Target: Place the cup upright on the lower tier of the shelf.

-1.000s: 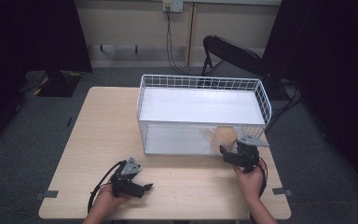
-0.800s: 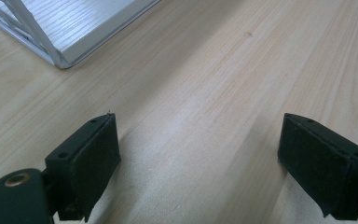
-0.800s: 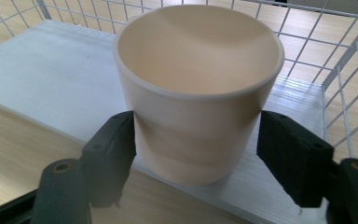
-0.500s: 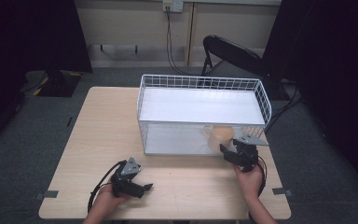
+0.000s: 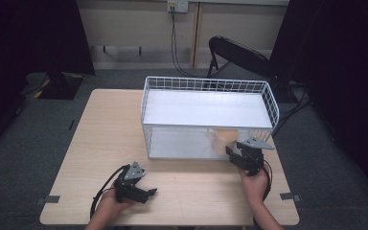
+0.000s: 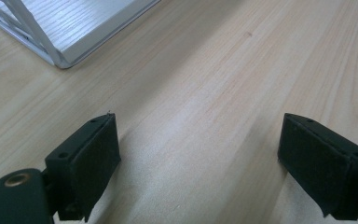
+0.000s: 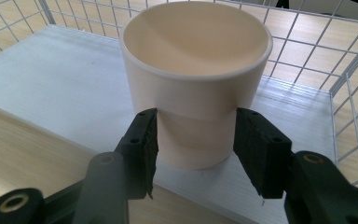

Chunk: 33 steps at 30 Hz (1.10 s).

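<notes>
My right gripper (image 7: pixel 193 140) has just been closing on the beige cup (image 7: pixel 196 79) in the wire basket (image 5: pixel 146 115); pads apparently touching; next, a straight lift; left gripper (image 6: pixel 200 158) wide, idle.

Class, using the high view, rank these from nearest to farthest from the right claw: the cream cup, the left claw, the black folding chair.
1. Cream plastic cup: between the right claw jaws, in the basket's front right corner.
2. Left claw: across the table, front left.
3. Black folding chair: behind the table.
</notes>
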Each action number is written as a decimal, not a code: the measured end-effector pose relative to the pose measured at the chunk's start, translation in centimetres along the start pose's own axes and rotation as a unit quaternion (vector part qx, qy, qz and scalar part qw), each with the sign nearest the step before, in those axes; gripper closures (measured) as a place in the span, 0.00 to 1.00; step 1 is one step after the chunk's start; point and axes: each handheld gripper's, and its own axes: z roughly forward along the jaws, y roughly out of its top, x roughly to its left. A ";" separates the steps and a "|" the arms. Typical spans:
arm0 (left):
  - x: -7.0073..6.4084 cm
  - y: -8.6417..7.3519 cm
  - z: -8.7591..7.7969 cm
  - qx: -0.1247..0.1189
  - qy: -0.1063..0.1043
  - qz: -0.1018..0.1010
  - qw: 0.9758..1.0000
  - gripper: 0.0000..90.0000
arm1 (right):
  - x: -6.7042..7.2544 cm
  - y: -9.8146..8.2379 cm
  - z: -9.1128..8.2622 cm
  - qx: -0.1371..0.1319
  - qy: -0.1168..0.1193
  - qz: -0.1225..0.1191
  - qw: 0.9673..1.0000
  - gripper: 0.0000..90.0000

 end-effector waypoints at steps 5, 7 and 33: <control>0.0 0.0 0.0 0.000 0.000 0.000 1.000 0.13 | 0.1 0.0 0.0 -0.005 -0.002 -0.003 1.000 0.61; 0.0 0.0 0.0 0.000 0.000 0.000 1.000 0.13 | 0.1 0.1 0.0 -0.007 -0.002 -0.003 1.000 0.65; 0.0 0.0 0.0 0.000 0.000 0.000 1.000 0.13 | 0.2 0.0 -0.1 0.000 0.013 -0.013 1.000 0.18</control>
